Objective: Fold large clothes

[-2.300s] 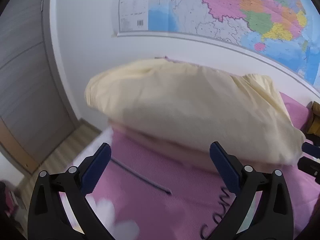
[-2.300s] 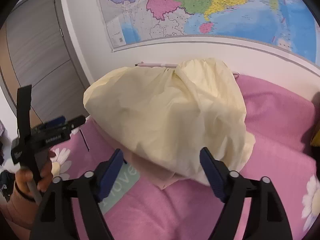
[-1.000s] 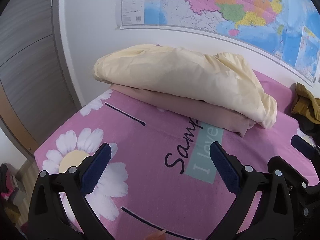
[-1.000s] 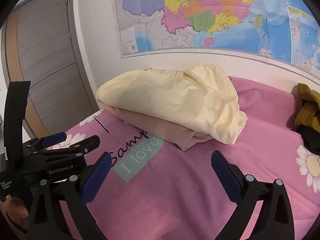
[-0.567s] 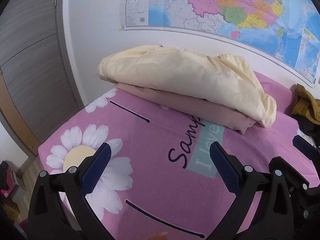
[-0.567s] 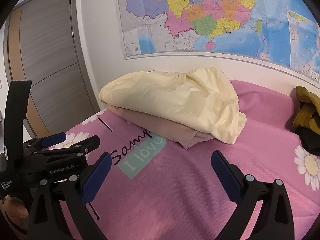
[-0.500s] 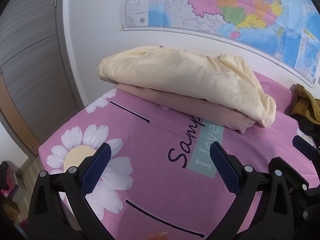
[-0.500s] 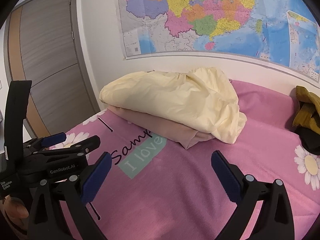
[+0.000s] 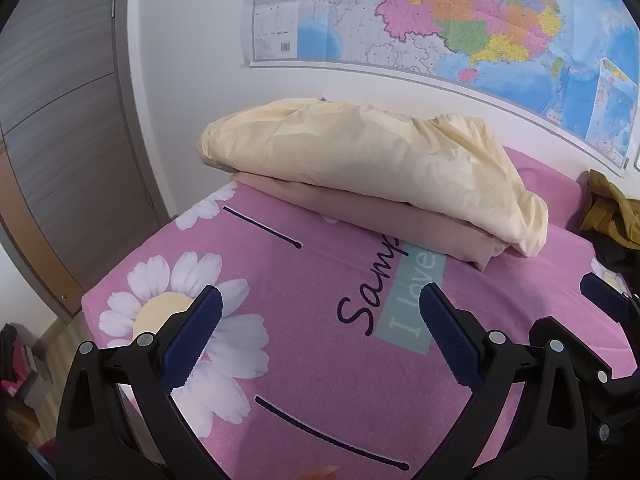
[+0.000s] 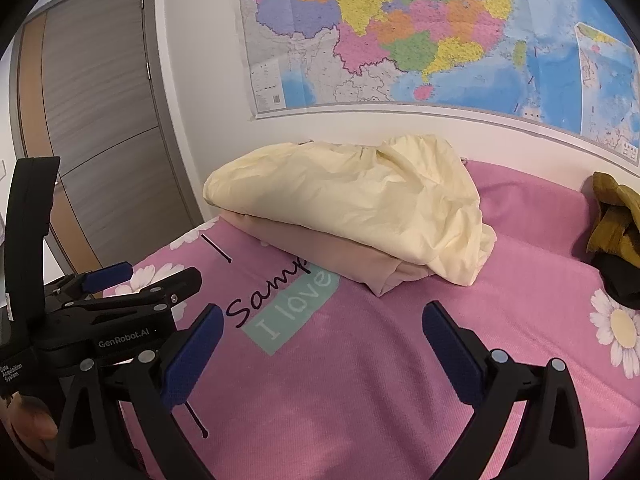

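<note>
The left gripper (image 9: 320,320) hangs over the pink bedspread (image 9: 328,372) with its jaws spread wide and nothing between them. The right gripper (image 10: 322,338) hangs likewise, jaws apart and empty; the left gripper's body shows at the lower left of the right wrist view.

The cream folded garment (image 9: 368,168) lies well beyond both grippers, at the far side of the bedspread near the white wall (image 9: 188,80). It rests directly on a folded beige garment (image 9: 384,220), whose lower edge projects toward the grippers. Neither gripper touches the stack.

The bedspread carries white daisy prints (image 9: 180,312), dark script lettering and a teal label (image 10: 296,312) between the stack and the grippers. To the right of the stack, at the bedspread's far edge, lies a mustard and black heap of clothing (image 10: 614,224). Above the stack a coloured map (image 10: 420,32) hangs on the wall. Left of the stack stands a grey-brown wood-grain door (image 10: 104,120).
</note>
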Tool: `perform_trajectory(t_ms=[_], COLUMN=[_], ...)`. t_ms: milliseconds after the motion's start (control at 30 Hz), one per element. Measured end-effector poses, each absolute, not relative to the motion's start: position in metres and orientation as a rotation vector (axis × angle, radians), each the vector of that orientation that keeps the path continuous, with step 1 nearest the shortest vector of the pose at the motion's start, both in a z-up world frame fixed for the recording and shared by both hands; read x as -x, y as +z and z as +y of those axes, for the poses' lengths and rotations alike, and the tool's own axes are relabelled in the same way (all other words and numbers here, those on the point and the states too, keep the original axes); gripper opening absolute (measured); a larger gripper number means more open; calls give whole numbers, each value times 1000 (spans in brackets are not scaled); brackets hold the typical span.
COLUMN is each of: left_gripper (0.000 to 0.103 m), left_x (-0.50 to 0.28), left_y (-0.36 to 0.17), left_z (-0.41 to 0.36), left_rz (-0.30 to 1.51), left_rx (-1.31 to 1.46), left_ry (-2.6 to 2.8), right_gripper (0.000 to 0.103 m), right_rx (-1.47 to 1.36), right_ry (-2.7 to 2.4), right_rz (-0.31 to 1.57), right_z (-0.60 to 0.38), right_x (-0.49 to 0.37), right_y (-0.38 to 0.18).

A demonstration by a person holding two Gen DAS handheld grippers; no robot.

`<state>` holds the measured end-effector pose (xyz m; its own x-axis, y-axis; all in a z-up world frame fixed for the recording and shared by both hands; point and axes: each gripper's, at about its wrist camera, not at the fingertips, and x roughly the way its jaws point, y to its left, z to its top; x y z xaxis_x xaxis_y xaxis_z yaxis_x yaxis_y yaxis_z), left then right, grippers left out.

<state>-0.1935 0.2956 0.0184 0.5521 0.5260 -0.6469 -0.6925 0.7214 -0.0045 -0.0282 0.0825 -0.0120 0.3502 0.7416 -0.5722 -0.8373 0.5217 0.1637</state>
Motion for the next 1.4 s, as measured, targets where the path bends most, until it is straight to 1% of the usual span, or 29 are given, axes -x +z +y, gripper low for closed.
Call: perform_trajectory(t_ms=[1400], left_gripper=[98], left_x=[197], left_y=[21], left_z=[287], left_rz=[655], left_rx=[254], left_ry=[727], right_gripper=[97], right_rx=[154], right_ry=[1017], right_rz=[658], right_z=[76], right_x=[31], right_y=[-10])
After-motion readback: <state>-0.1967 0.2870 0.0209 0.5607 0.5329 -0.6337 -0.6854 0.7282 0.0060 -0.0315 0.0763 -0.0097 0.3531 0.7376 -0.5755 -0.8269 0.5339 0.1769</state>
